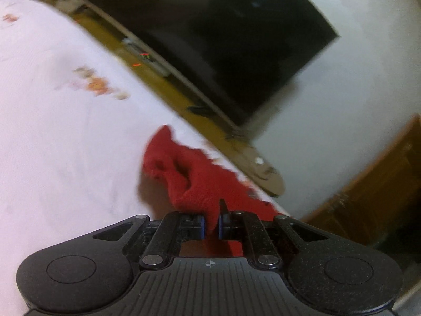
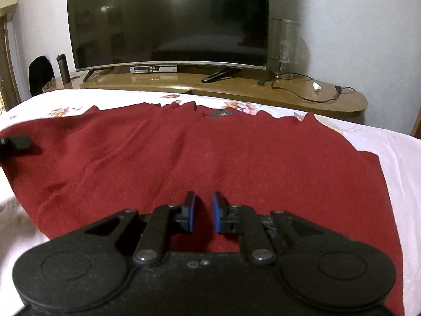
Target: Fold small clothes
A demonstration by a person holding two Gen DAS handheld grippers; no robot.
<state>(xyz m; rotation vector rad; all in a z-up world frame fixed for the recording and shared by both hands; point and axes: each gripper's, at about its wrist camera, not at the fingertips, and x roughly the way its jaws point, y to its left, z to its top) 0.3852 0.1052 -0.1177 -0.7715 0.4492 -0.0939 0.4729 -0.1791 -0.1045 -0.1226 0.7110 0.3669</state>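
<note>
A dark red knitted garment point(image 2: 184, 152) lies spread on a white floral bedsheet point(image 2: 394, 173). My right gripper point(image 2: 203, 212) hovers low over its near middle, jaws a little apart with nothing between them. My left gripper point(image 1: 211, 223) is shut on a bunched edge of the red garment point(image 1: 192, 179) and holds it lifted off the sheet point(image 1: 65, 144); that view is tilted and blurred. A black finger of the left gripper point(image 2: 18, 142) shows at the garment's left edge in the right wrist view.
Beyond the bed stands a wooden TV bench point(image 2: 236, 87) with a large dark television point(image 2: 168, 21), a set-top box point(image 2: 154, 69), a glass lamp point(image 2: 285, 47) and a cable point(image 2: 310, 92). A dark flask point(image 2: 63, 68) and a dark chair point(image 2: 40, 75) are at far left.
</note>
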